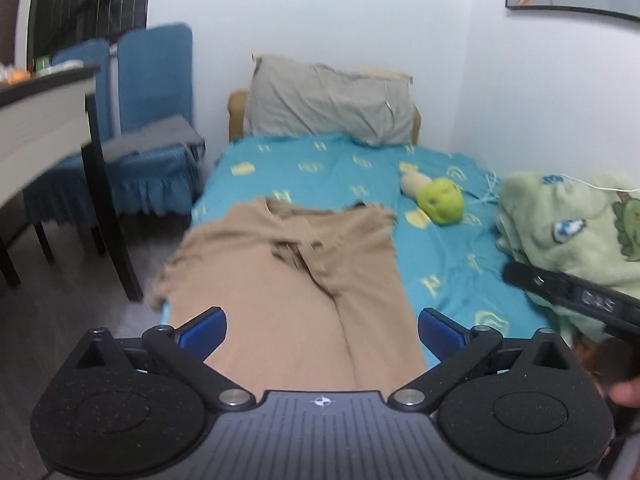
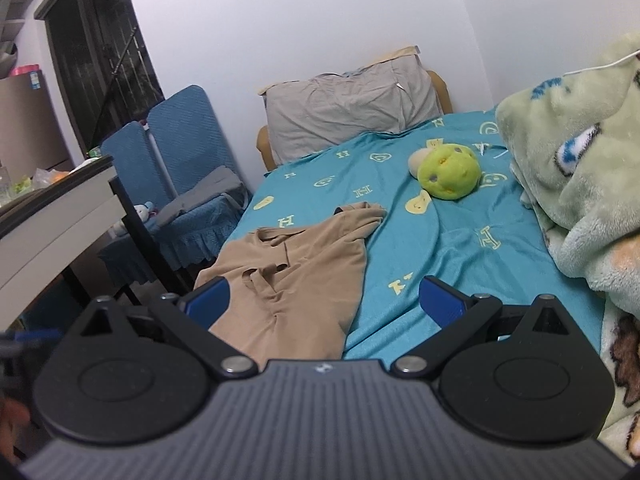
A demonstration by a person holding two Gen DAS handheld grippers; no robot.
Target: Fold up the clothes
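Tan trousers [image 1: 288, 280] spread flat, left bed edge, waistband far

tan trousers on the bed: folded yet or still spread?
Spread, not folded. The tan fabric trousers lie flat on the teal patterned bedsheet, waistband far, both legs side by side, left edge overhanging the bed.

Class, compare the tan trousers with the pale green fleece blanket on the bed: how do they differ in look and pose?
The tan trousers are plain, while the green fleece blanket is printed with cartoon figures. The trousers lie spread nearly flat along the bed's left edge, while the blanket sits heaped on its right side. The trousers look thin and smooth; the blanket looks thick and fluffy. Both rest on the teal sheet, and neither hand-held gripper holds either.
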